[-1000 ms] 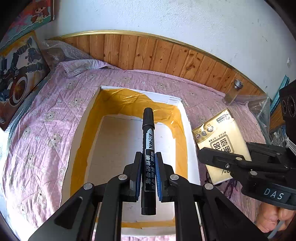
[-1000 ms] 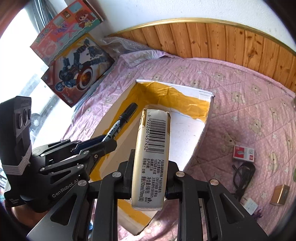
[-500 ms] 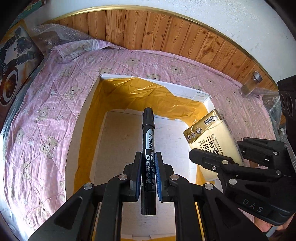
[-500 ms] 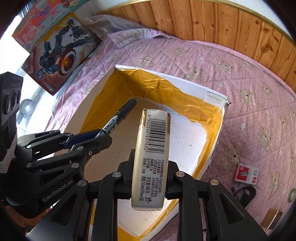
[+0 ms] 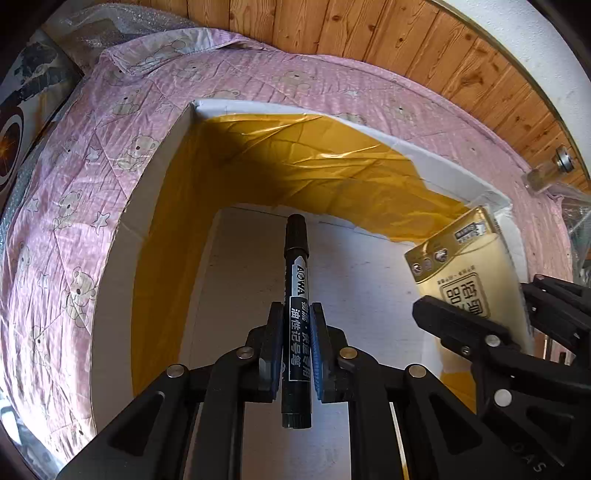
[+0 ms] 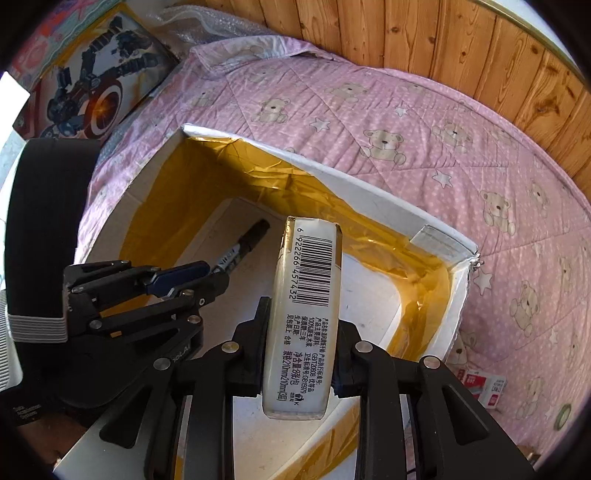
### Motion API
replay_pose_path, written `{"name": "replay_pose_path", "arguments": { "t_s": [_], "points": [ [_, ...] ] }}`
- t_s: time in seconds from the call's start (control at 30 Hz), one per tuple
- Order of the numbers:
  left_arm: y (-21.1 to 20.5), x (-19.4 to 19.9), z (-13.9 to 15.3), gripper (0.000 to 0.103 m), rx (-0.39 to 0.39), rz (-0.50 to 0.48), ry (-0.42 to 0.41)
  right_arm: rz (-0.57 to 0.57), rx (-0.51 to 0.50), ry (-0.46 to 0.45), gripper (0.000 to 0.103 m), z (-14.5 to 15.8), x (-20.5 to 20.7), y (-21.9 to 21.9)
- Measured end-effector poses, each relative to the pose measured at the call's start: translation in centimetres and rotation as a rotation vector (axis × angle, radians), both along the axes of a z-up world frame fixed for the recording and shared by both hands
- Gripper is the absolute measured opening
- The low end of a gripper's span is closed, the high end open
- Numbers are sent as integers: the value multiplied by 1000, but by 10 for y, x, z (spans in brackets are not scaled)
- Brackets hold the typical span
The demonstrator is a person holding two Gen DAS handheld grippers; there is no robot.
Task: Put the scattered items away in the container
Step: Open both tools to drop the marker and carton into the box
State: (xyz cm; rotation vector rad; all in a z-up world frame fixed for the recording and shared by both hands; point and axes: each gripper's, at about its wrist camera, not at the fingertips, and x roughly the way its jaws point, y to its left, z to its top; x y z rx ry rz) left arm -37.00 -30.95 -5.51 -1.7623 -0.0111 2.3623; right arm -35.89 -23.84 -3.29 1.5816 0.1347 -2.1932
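The left gripper [image 5: 296, 345] is pinched on a black marker [image 5: 295, 295], its two blue-padded fingers [image 5: 275, 343] pressed against the barrel near mid-length. The marker points forward along the fingers, capped end away from the camera, and hangs above the white floor of the box [image 5: 369, 280] (whether any part touches the floor cannot be told). In the right wrist view the same marker [image 6: 242, 249] projects from the left gripper [image 6: 207, 277] at a slant over the left half of the box interior.

The right gripper [image 6: 301, 354] is clamped on a gold tissue pack [image 6: 306, 317], gripping its two broad faces, so that the narrow edge with the barcode and printed text faces the camera. The pack stands on edge above the box interior. In the left wrist view the tissue pack [image 5: 465, 273] sits at the right side of the box, close to the right wall, held by the right gripper [image 5: 476, 328].

The box [image 6: 436, 240] is an open white carton with yellow-gold tape lining its inner walls. It rests on a pink bedspread [image 6: 406, 122] printed with bears and stars. A wooden panel [image 6: 369, 33] runs behind the bed. A small red-and-white packet [image 6: 484, 386] lies on the bedspread just outside the right wall of the box.
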Motion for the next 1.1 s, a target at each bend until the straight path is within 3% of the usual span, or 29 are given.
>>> {"name": "replay_pose_path", "arguments": {
  "t_s": [0.13, 0.2, 0.4, 0.53, 0.7, 1.1],
  "points": [
    [-5, -7, -13, 31, -8, 24, -28, -8, -13, 14, 33, 5, 6, 4],
    [-11, -5, -11, 32, -13, 41, -20, -15, -25, 23, 39, 11, 11, 8],
    [-19, 20, 12, 35, 14, 48, 17, -63, -156, 56, 39, 36, 45, 31],
    [-16, 41, 31, 47, -3, 26, 73, -49, -169, 71, 39, 42, 72, 32],
    [-7, 72, 46, 47, -47, -14, 113, -43, -128, 129, 39, 47, 104, 32],
    [-9, 157, 72, 49, -25, -55, 159, -29, -126, 218, 45, 63, 183, 43]
  ]
}}
